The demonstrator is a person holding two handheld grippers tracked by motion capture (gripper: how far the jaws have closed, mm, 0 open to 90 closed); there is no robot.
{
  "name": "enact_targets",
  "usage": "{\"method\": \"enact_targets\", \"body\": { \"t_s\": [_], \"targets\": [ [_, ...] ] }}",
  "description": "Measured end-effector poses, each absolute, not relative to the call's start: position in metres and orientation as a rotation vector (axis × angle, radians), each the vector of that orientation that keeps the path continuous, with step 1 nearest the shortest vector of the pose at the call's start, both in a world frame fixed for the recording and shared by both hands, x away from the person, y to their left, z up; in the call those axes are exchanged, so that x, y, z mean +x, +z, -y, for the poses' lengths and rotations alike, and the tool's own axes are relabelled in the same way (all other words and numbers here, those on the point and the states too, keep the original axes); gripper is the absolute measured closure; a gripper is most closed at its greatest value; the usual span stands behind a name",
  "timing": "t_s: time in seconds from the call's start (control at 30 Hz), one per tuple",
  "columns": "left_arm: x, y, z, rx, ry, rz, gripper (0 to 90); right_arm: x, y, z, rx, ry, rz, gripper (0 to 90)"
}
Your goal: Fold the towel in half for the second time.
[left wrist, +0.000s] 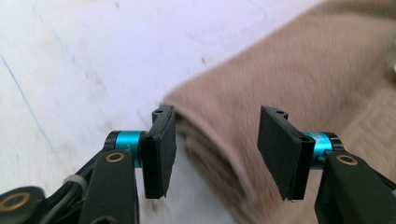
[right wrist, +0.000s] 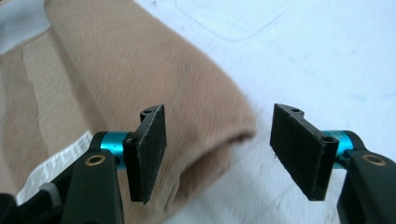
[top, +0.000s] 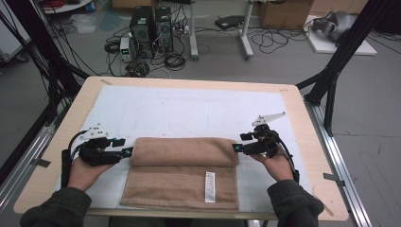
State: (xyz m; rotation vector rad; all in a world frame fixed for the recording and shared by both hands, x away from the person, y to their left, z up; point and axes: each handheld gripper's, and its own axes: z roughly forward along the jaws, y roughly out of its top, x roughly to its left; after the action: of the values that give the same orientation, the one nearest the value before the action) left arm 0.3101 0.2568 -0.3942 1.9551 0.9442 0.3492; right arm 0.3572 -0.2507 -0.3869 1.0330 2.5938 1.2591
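Observation:
A tan towel (top: 184, 168) lies on the white mat, its far part rolled into a thick roll (top: 184, 151) and its near part flat with a white label (top: 210, 187). My left gripper (top: 126, 152) sits at the roll's left end, open. In the left gripper view the roll's end (left wrist: 219, 154) lies between the pads (left wrist: 161, 149) without contact. My right gripper (top: 235, 148) is at the roll's right end, also open. The right gripper view has the roll's end (right wrist: 205, 140) between the spread pads (right wrist: 149, 149), untouched.
The white mat (top: 189, 111) covers most of the wooden table (top: 302, 123). Black frame posts (top: 340, 61) stand at both table sides. On the floor beyond are computer towers (top: 151, 30), cables and a cardboard box (top: 283, 14).

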Motion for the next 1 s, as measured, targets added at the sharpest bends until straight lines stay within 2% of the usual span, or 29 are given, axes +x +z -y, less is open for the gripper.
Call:
{"method": "enact_targets", "body": {
  "t_s": [0.17, 0.33, 0.43, 0.47, 0.6, 0.67, 0.77, 1.0],
  "targets": [
    [0.339, -0.396, -0.242, 1.956, 0.349, -0.969, 44.5, 0.379, -0.390, 0.234, 1.037, 1.207, -2.628, 33.5],
    [0.365, -0.418, -0.233, 2.036, 0.241, -1.040, 43.6, 0.393, -0.407, 0.223, 1.074, 1.166, -2.707, 33.0],
    [0.371, -0.430, -0.232, 2.072, 0.169, -1.089, 36.1, 0.396, -0.415, 0.223, 1.069, 1.216, -2.764, 43.3],
    [0.372, -0.430, -0.234, 2.052, 0.142, -1.082, 39.2, 0.395, -0.417, 0.224, 1.080, 1.225, -2.776, 49.0],
    [0.367, -0.427, -0.234, 2.051, 0.126, -1.016, 67.4, 0.393, -0.421, 0.227, 1.103, 1.263, -2.835, 71.0],
    [0.364, -0.423, -0.234, 2.045, 0.148, -0.995, 78.7, 0.390, -0.418, 0.227, 1.059, 1.271, -2.834, 76.5],
    [0.359, -0.417, -0.237, 2.025, 0.172, -0.981, 83.9, 0.385, -0.412, 0.226, 1.003, 1.280, -2.814, 78.2],
    [0.337, -0.392, -0.247, 1.919, 0.209, -0.915, 84.5, 0.366, -0.390, 0.227, 0.917, 1.341, -2.760, 78.5]
  ]
}}
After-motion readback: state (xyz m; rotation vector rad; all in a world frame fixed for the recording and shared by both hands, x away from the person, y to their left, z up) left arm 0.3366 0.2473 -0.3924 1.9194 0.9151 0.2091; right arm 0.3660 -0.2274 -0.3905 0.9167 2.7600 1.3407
